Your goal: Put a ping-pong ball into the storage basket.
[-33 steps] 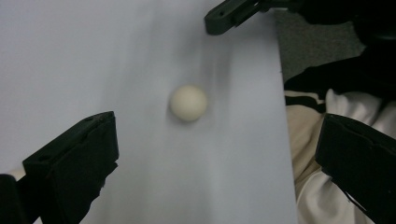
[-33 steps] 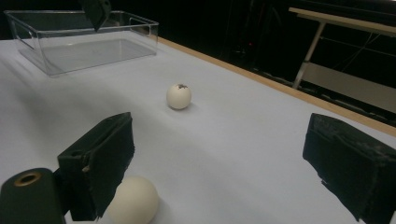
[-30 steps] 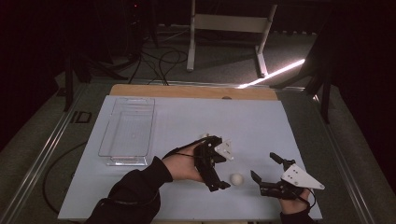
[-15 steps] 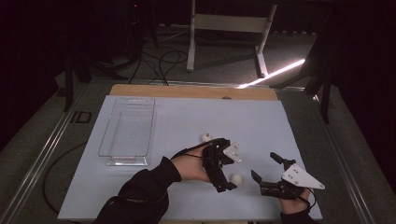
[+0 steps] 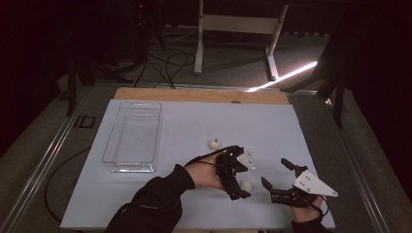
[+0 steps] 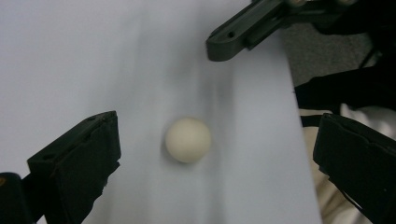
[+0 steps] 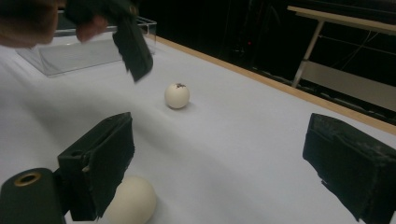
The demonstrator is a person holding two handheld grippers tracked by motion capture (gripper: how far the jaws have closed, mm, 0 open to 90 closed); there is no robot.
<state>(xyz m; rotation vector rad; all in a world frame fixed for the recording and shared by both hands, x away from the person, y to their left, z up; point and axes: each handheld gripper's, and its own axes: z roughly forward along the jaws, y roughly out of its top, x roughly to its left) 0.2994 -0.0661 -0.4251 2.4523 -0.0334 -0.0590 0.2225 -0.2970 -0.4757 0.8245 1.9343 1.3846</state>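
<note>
Two white balls lie on the pale blue mat (image 5: 184,121). The near ball (image 5: 247,186) (image 6: 187,139) rests on the mat between the spread jaws of my left gripper (image 5: 242,177) (image 6: 217,140), which is open and not touching it. The far ball (image 5: 214,142) (image 7: 177,95) has a small dark mark on top and lies free. My right gripper (image 5: 274,173) (image 7: 222,135) is open and empty, just right of the near ball (image 7: 133,200), which peeks out beside its left jaw.
A clear plastic tray (image 5: 132,136) (image 7: 70,53) stands empty on the left of the mat. A wooden strip (image 5: 204,95) borders the far edge. The mat's right edge (image 6: 292,93) runs close to the grippers. Beyond the table are a white frame and cables on the floor.
My left gripper has moved right and toward the near edge, uncovering the far ball and coming to straddle the near ball. The right gripper has stayed put.
</note>
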